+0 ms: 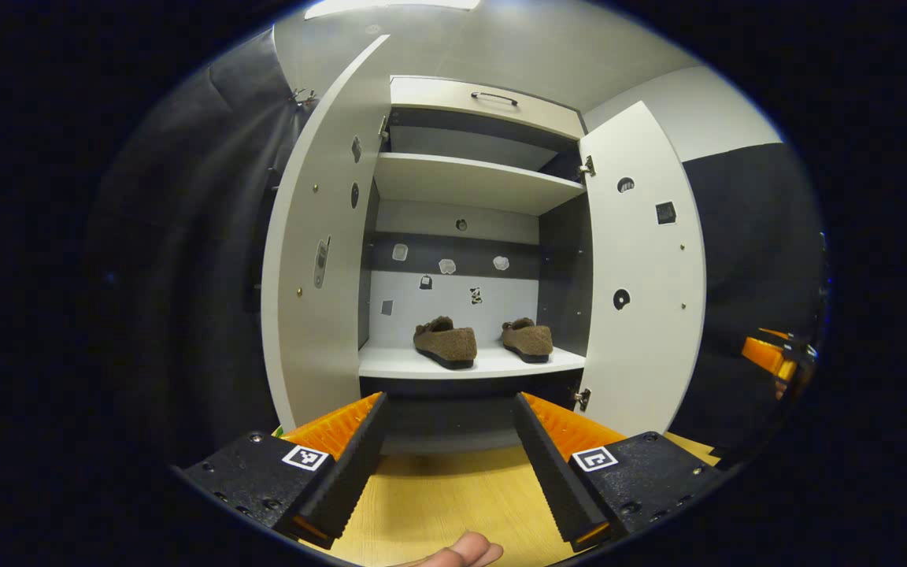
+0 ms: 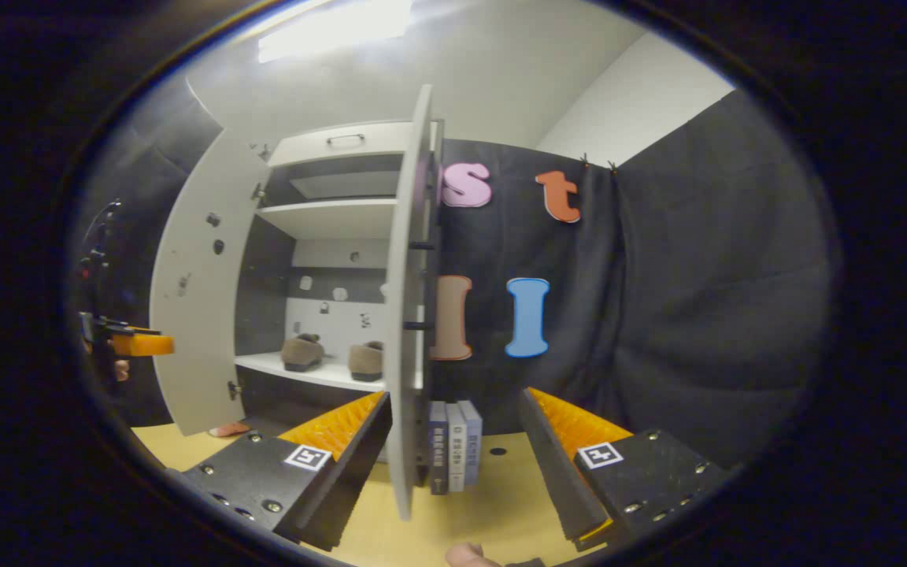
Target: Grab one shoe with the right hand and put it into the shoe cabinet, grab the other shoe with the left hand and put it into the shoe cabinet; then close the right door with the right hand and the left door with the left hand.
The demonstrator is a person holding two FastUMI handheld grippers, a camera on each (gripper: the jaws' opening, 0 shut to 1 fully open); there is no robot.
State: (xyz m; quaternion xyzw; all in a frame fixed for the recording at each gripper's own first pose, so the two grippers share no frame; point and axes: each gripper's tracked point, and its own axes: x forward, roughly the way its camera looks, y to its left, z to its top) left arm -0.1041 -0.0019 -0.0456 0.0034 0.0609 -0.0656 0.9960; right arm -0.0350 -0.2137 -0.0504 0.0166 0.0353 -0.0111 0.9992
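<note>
Shoes (image 1: 446,343) shelved, right tool (image 2: 453,441) astride right door (image 2: 406,331).

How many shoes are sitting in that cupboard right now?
2. Both fuzzy brown slip-on shoes sit on the white lower shelf of the open white shoe cabinet: one toward the left, the other toward the right. None seem hidden.

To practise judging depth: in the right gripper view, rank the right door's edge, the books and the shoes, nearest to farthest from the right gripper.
1. Right door: its edge stands between the open fingers of the right gripper, towards the left one.
2. Books: upright on the floor just behind the door.
3. Shoes: on the shelf inside the cabinet, to the left.
</note>
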